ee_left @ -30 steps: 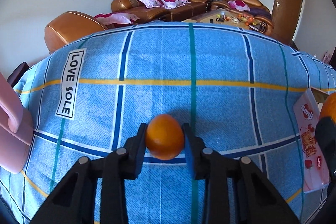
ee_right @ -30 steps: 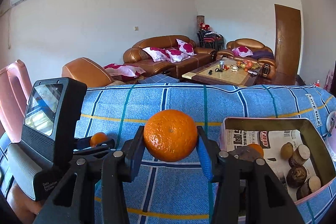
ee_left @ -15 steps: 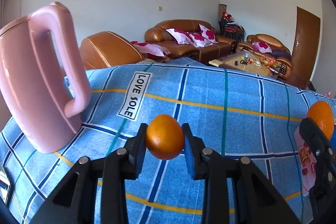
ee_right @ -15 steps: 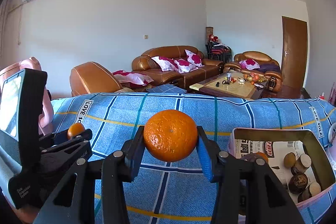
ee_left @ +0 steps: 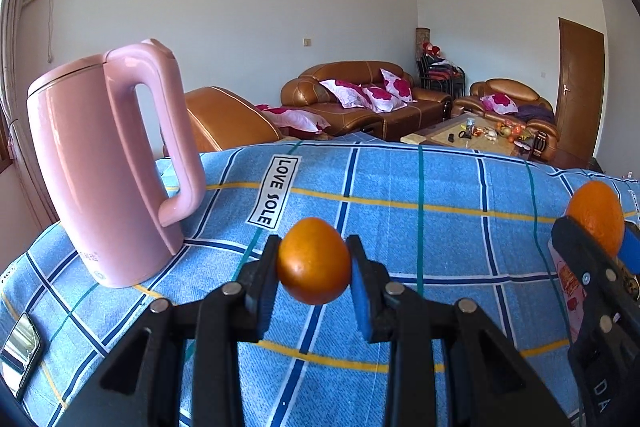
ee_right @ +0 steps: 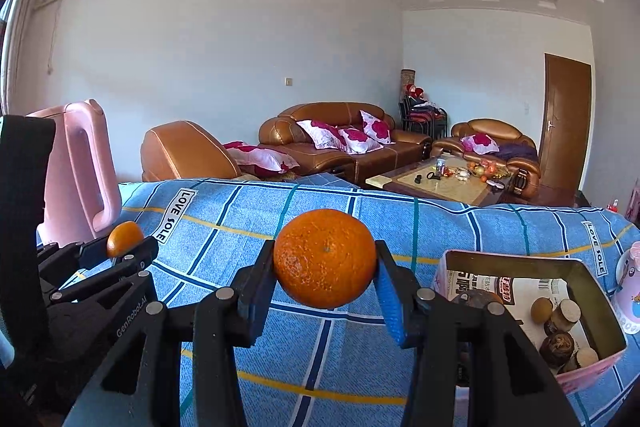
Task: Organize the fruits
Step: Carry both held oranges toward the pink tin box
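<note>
**Left-wrist view: two fruits aloft, box awaits**

Your left gripper (ee_left: 314, 263) clamps a small orange (ee_left: 314, 261) above the checked cloth (ee_left: 440, 195), near the pink kettle (ee_left: 108, 163). Your right gripper (ee_right: 325, 263) clamps a large orange (ee_right: 325, 258). Next, likely carry both to the box (ee_right: 592, 287) at the cloth's right edge.

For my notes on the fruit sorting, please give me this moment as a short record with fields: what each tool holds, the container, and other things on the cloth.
left tool: shut on a small orange, held above the blue checked cloth
right tool: shut on a large orange, also above the cloth
container: open box lined with newspaper, lower right in the right wrist view, with several small brown round items inside; their kind cannot be told
other things: pink kettle standing upright on the cloth at the left
</note>
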### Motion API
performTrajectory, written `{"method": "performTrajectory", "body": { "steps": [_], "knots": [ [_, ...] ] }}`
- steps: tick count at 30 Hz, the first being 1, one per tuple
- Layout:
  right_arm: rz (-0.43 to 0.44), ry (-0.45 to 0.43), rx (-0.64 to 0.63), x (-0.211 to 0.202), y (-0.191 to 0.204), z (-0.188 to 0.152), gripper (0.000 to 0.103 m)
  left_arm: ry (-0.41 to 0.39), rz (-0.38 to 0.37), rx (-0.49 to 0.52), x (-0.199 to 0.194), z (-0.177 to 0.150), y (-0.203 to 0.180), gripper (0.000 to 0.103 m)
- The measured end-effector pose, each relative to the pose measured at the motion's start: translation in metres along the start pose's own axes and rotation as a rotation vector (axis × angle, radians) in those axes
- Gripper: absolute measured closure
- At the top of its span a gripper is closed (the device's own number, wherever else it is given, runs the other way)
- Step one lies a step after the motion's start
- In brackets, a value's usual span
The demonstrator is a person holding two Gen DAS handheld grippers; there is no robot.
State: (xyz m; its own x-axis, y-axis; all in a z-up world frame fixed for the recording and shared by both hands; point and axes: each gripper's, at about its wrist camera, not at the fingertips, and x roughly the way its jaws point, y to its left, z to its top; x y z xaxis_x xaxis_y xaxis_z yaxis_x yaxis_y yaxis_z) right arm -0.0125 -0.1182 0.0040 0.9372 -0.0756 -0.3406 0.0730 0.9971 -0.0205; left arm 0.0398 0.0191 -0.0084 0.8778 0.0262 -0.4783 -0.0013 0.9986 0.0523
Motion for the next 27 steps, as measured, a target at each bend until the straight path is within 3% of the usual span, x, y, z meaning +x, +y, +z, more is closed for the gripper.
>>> {"method": "performTrajectory", "body": {
  "steps": [27],
  "knots": [
    [-0.037, -0.004, 0.015, -0.024, -0.007, -0.006, 0.054, -0.049, 0.001, -0.007, -0.032, -0.013, -0.002, 0.069]
  ]
}}
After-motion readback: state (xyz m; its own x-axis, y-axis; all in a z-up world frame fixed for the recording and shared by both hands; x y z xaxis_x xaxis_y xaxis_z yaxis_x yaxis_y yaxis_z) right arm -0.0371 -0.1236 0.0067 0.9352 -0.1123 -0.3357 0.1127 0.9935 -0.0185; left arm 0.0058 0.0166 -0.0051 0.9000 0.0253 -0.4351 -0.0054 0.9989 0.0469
